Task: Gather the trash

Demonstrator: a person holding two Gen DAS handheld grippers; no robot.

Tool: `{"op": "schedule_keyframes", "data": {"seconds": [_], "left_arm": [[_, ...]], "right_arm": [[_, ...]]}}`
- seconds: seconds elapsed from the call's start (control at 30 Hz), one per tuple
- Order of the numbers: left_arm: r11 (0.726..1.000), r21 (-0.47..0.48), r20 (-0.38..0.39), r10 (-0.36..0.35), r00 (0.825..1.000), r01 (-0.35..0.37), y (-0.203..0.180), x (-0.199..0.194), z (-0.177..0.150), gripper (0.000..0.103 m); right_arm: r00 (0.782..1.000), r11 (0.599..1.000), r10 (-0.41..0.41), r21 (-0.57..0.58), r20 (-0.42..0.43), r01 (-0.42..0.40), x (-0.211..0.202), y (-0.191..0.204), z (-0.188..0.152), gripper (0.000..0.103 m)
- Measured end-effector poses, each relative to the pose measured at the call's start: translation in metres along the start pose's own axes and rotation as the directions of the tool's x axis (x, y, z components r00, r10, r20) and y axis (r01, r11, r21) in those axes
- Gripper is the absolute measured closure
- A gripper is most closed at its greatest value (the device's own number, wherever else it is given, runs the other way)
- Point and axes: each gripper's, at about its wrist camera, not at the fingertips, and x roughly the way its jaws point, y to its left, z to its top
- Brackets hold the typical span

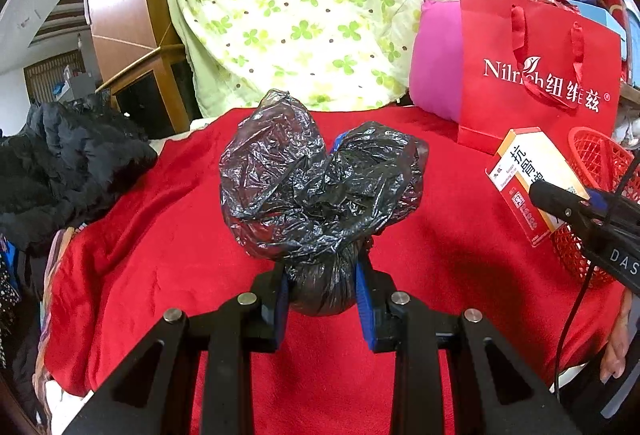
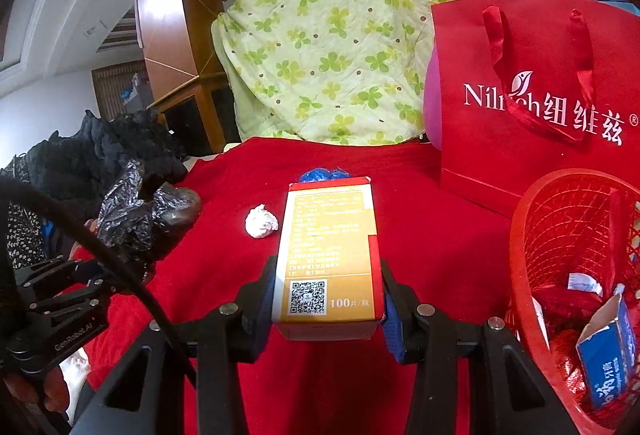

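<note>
Left gripper (image 1: 324, 299) fingers pinch the black bag (image 1: 320, 191); right gripper (image 2: 326, 299) fingers clamp the box (image 2: 328, 255), which could slip and miss the basket (image 2: 532, 235) at lower right

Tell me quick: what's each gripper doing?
Left gripper: shut on the black plastic bag.
Right gripper: shut on the medicine box.
</note>
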Motion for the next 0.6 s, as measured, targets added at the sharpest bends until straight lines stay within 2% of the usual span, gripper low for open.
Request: {"op": "schedule_keyframes", "data": {"seconds": [0.6], "left_arm": [[0.999,0.042,0.052,-0.024,0.998,0.022,-0.011,-0.016,0.011,0.072]], "right_arm": [[0.997,1.000,0.013,0.008,0.070,-0.014,-0.017,-0.005,0.006,0.055]]}}
